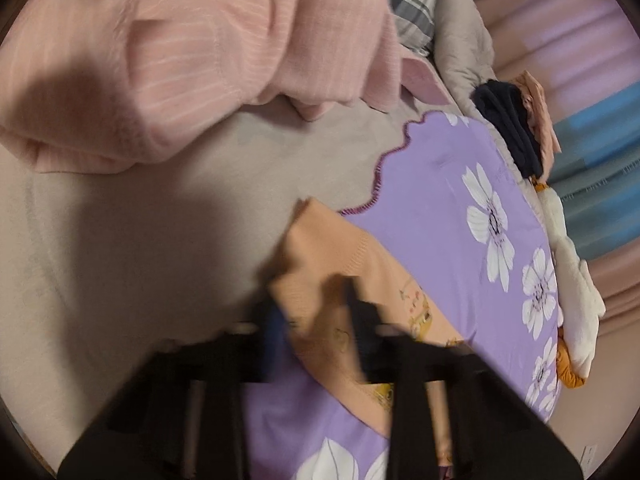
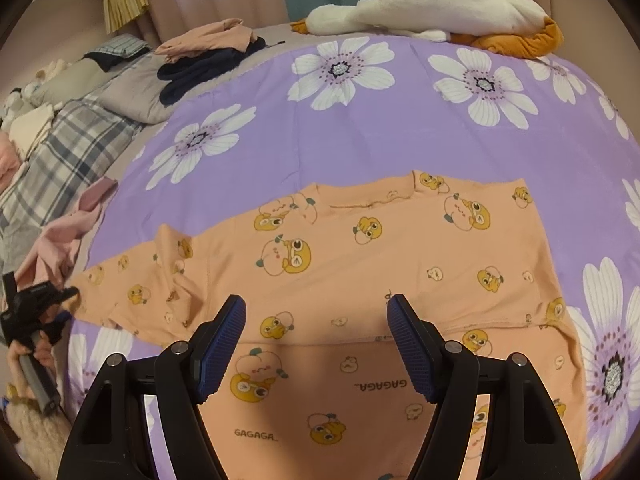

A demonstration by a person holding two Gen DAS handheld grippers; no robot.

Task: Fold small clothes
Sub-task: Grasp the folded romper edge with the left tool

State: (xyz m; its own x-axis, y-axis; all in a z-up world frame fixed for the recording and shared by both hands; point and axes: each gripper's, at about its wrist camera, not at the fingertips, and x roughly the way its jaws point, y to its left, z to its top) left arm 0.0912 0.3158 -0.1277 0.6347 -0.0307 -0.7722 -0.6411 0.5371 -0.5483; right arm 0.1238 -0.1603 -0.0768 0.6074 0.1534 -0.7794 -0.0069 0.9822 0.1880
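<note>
An orange child's top (image 2: 360, 264) printed with yellow cartoon characters lies spread on a purple floral sheet (image 2: 360, 128). My right gripper (image 2: 316, 312) is open and empty, hovering just above the top's lower middle. My left gripper (image 1: 312, 304) is shut on the end of the top's sleeve (image 1: 320, 248) and holds it lifted; this view is motion-blurred. The left gripper also shows in the right wrist view (image 2: 60, 294) at the sleeve's left end.
A pile of pink striped clothes (image 1: 180, 60) lies on the grey bed cover (image 1: 120, 240). A folded stack of navy and peach clothes (image 2: 208, 56) sits at the back. A white and orange plush toy (image 2: 432, 16) lies at the far edge. Plaid pillows (image 2: 60, 160) lie left.
</note>
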